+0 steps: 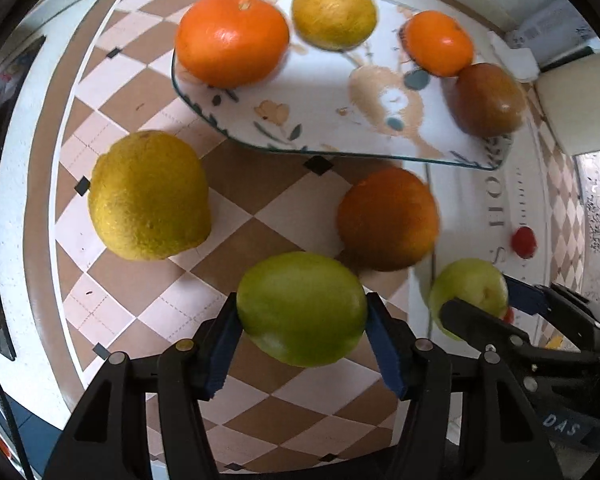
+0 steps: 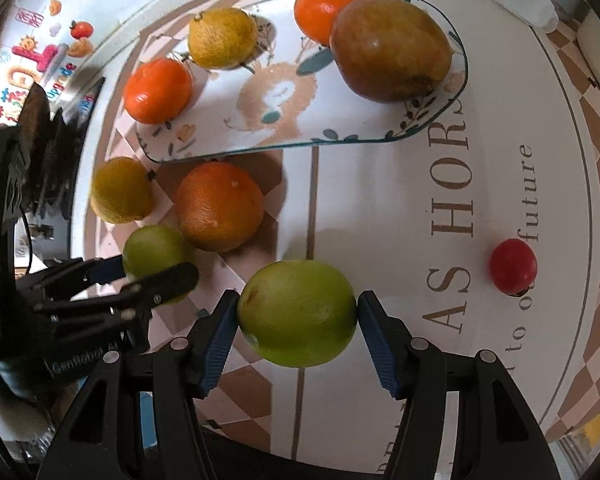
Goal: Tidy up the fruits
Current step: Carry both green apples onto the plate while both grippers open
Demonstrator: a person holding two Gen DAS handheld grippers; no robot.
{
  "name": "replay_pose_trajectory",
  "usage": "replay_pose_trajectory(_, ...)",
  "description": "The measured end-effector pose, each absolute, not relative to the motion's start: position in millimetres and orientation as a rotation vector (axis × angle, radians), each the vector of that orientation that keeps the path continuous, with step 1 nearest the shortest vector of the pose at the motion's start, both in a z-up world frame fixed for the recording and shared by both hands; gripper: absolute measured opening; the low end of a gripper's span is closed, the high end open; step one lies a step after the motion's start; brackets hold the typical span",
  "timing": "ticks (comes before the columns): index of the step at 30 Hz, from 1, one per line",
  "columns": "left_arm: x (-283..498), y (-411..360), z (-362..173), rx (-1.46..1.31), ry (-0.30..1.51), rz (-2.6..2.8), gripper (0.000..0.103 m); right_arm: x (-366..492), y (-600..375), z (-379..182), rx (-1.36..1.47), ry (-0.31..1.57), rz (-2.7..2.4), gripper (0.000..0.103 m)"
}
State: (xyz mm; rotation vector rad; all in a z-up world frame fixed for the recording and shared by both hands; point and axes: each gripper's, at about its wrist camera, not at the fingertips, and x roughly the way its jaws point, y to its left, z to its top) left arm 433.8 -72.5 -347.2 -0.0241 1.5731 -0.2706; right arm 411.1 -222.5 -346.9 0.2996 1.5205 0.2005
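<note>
Since both grippers pinch round, smooth fruit, slipping is the main risk. The left gripper (image 1: 302, 334) is about half open, blue pads pressed on a green fruit (image 1: 302, 308); the right gripper (image 2: 296, 330) is shut the same way on its own green fruit (image 2: 296, 312). Both fruits sit near, w/ the plate (image 2: 236, 136) far behind. A fast tilt could drop one onto the orange (image 2: 219, 206) or lemon (image 2: 121, 190) on the tablecloth (image 2: 380, 208), & crowded plate fruits, e.g. the brown pear (image 2: 390, 48) at the right rim, may roll off.

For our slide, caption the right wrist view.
Right hand-held gripper clamps a green fruit near the tray of citrus.
</note>
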Motion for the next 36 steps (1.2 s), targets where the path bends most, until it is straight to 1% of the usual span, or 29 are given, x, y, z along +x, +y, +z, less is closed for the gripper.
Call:
replay_pose_trajectory(4, 442.5, -64.0, -318.9, -0.078, 1.526, -0.262, 0.058, 414.5, -230.9, -328.9, 0.361, 1.464, 0.201, 0.063)
replay_pose_trajectory(7, 462.6, -53.7, -292.5, -0.153, 1.47, -0.24, 0.058, 428.3, -236.1, -310.4, 0.379, 1.393, 0.195, 0.063)
replay_pose_trajectory(10, 487.4, -51.8, -281.0, -0.199, 1.465, -0.217, 0.058, 445.5, -233.3, -305.1, 0.372, 1.364, 0.192, 0.063)
replay_pose_trajectory(16, 524.4, -57.9, -285.2, -0.218, 1.492, -0.193, 0.058, 477.4, -215.4, -303.6, 0.311, 1.336, 0.204, 0.063)
replay_pose_trajectory(22, 538.5, -68.4, -297.0, -0.188, 1.53, -0.19, 0.058, 503.4, -207.2, -308.0, 0.287, 1.335, 0.197, 0.063)
replay_pose_trajectory(30, 551.5, -81.1, -311.2, -0.165, 1.589, -0.202, 0.058, 513.1, -214.3, -330.4, 0.36, 1.392, 0.18, 0.063)
replay_pose_trajectory(31, 552.7, -81.4, -311.9, -0.168, 1.592, -0.197, 0.058, 513.8, -214.6, -332.8, 0.365, 1.398, 0.177, 0.064)
replay_pose_trajectory(34, 555.1, -79.8, -310.9, -0.184, 1.589, -0.191, 0.058, 514.8, -215.3, -330.8, 0.357, 1.391, 0.172, 0.079)
replay_pose_trajectory(35, 556.0, -79.7, -309.7, -0.185, 1.583, -0.198, 0.059, 514.0, -214.9, -328.1, 0.36, 1.388, 0.177, 0.082)
replay_pose_trajectory(36, 556.9, -79.6, -308.0, -0.187, 1.577, -0.206, 0.064, 513.2, -215.0, -326.2, 0.361, 1.388, 0.178, 0.082)
